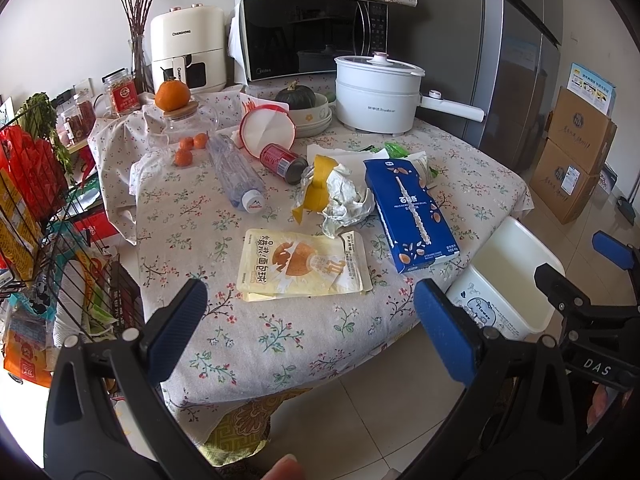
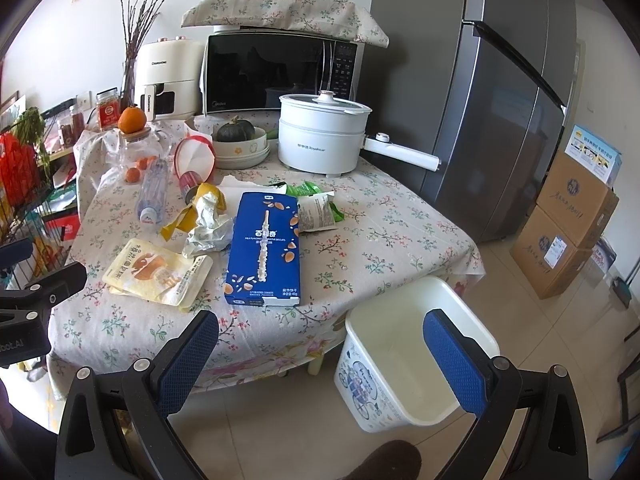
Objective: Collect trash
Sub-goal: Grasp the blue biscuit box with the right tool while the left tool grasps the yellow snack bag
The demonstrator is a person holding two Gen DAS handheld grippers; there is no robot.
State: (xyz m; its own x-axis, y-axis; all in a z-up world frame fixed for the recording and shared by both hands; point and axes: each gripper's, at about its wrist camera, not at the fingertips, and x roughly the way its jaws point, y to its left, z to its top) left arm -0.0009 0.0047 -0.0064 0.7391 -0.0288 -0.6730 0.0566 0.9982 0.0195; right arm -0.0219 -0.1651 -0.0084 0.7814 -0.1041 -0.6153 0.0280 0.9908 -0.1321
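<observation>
Trash lies on the floral-cloth table (image 1: 280, 344): a yellow snack pouch (image 1: 304, 266), a blue biscuit box (image 1: 408, 212), a crumpled yellow-and-white wrapper (image 1: 336, 192), a red can (image 1: 282, 162) on its side, a clear plastic bottle (image 1: 236, 172) and a green wrapper (image 2: 316, 196). A white bin (image 2: 404, 364) stands on the floor by the table's right corner, with nothing visible inside. My left gripper (image 1: 310, 320) is open and empty, above the table's near edge in front of the pouch. My right gripper (image 2: 320, 354) is open and empty, between the table edge and the bin.
At the back stand a microwave (image 1: 316, 36), a white electric pot (image 1: 376, 92), an air fryer (image 1: 188, 48), bowls with a squash (image 1: 298, 98) and oranges (image 1: 188, 148). A wire rack (image 1: 40, 200) stands left, a fridge (image 2: 500, 100) and cardboard boxes (image 2: 568, 232) right.
</observation>
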